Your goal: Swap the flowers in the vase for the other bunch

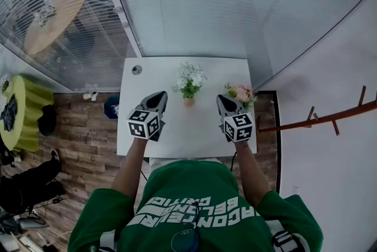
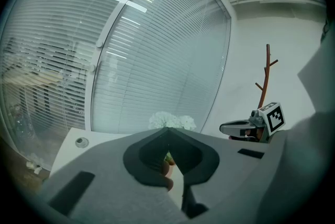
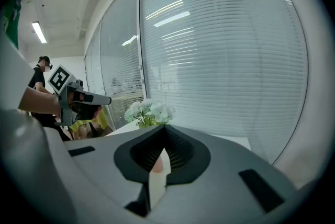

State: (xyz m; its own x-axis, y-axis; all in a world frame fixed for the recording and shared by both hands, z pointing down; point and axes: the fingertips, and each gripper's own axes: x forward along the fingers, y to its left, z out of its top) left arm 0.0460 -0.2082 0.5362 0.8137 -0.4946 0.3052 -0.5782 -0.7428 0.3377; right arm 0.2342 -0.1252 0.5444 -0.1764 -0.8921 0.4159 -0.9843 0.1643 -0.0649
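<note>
Two bunches sat on the white rectangular surface (image 1: 177, 133). The white flowers with green leaves (image 1: 189, 77) stood in a small tan vase (image 1: 188, 101) near the middle of the far edge, and the bunch of pink flowers (image 1: 241, 93) sat by the right edge. The left hand-held gripper (image 1: 159, 96) hovered on the vase's left side. The right hand-held gripper (image 1: 224, 99) hovered just beside the pink bunch. Each had its jaws closed together, with nothing between them.
</note>
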